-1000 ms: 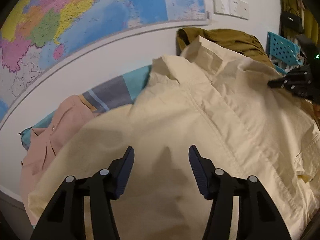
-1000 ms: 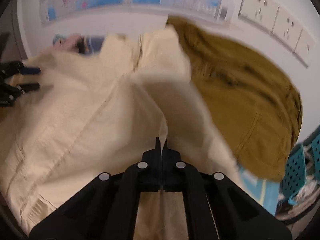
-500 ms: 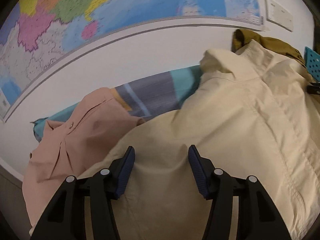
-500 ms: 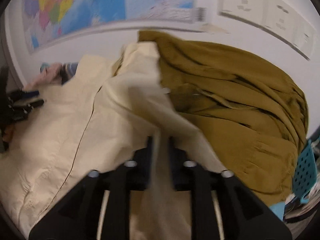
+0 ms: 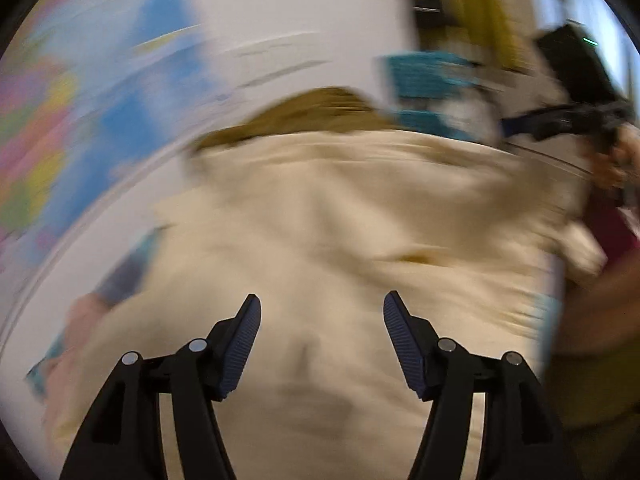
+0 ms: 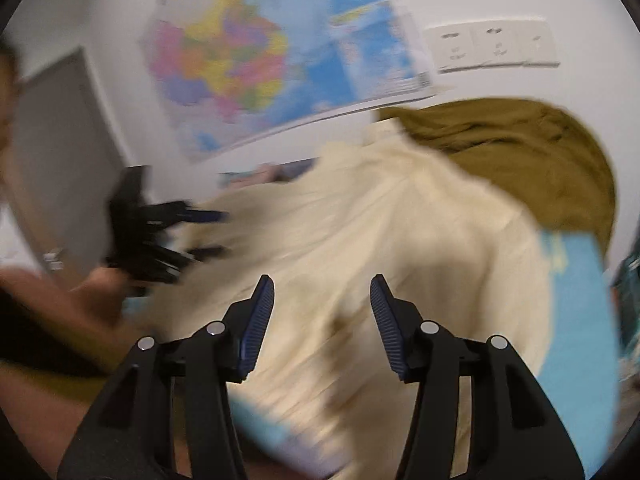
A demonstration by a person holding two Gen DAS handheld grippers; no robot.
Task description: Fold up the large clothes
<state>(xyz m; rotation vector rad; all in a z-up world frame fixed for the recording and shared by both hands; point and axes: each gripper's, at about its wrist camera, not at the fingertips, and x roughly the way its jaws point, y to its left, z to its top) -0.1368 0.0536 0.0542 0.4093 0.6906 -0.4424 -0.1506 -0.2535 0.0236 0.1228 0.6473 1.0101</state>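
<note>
The large cream cotton shirt (image 5: 340, 216) lies spread and softly creased on the light blue sheet (image 6: 576, 320), below and ahead of both grippers. The left gripper (image 5: 322, 316) hangs over its near part, jaws opening, nothing between the ribbed blue pads. The right gripper (image 6: 322, 300) hangs likewise, jaws opening, empty. Beyond the shirt's far edge lies a rumpled olive-brown garment (image 6: 520, 152); blur hides its shape. Above the shirt hangs a colourful paper wall map (image 6: 260, 60).
</note>
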